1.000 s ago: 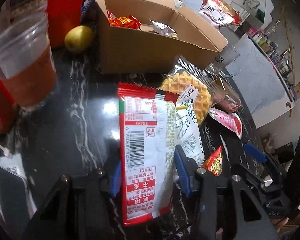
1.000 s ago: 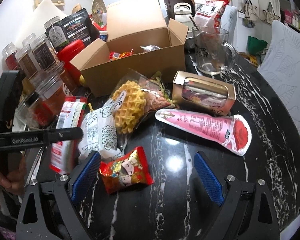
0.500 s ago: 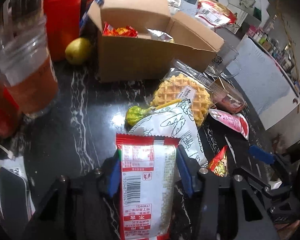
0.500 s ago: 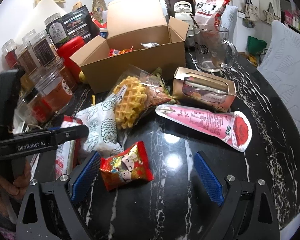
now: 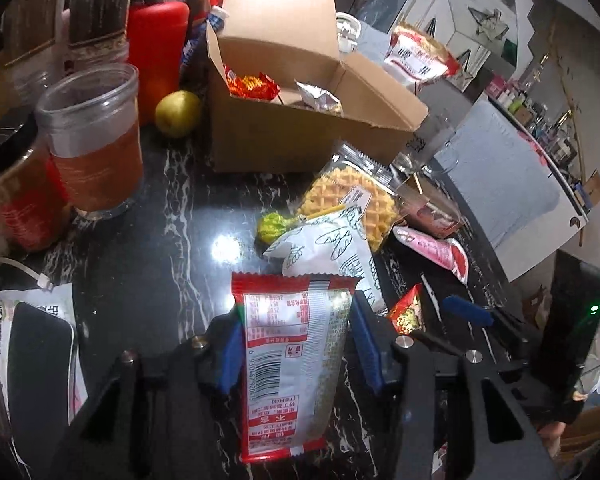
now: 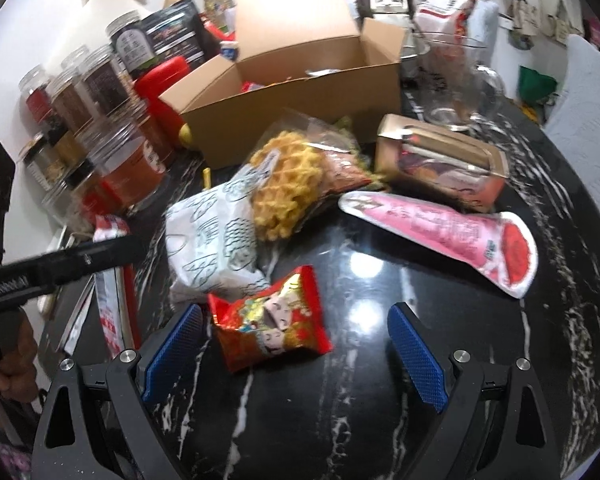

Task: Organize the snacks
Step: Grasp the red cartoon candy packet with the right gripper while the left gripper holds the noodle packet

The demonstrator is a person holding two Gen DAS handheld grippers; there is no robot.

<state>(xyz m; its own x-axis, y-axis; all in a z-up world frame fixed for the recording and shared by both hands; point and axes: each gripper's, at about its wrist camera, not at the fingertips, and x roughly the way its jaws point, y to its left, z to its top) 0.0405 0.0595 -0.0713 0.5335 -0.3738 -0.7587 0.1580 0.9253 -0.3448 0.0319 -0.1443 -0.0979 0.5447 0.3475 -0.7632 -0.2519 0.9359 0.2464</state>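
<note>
My left gripper (image 5: 296,344) is shut on a red-and-white snack packet (image 5: 290,356) with a barcode, held above the black marble table. The packet also shows in the right wrist view (image 6: 110,272). My right gripper (image 6: 294,350) is open, with a small red-and-gold snack pack (image 6: 270,320) lying between its fingers on the table. An open cardboard box (image 5: 296,120) at the back holds a few snacks. A waffle pack (image 6: 288,188), a white bread bag (image 6: 212,244), a pink cone pouch (image 6: 448,236) and a windowed box (image 6: 440,164) lie in front of it.
Plastic jars (image 5: 96,140) and a red container (image 5: 158,56) crowd the left side. A yellow fruit (image 5: 178,114) sits by the box. A green lollipop (image 5: 272,226) lies near the bread bag. A glass mug (image 6: 456,80) stands at the back right. A phone (image 5: 40,368) lies at the left.
My left gripper has pulled back and lifted with the packet, uncovering the bread bag and lollipop. My right gripper has moved forward so the red-and-gold pack lies between its fingers.
</note>
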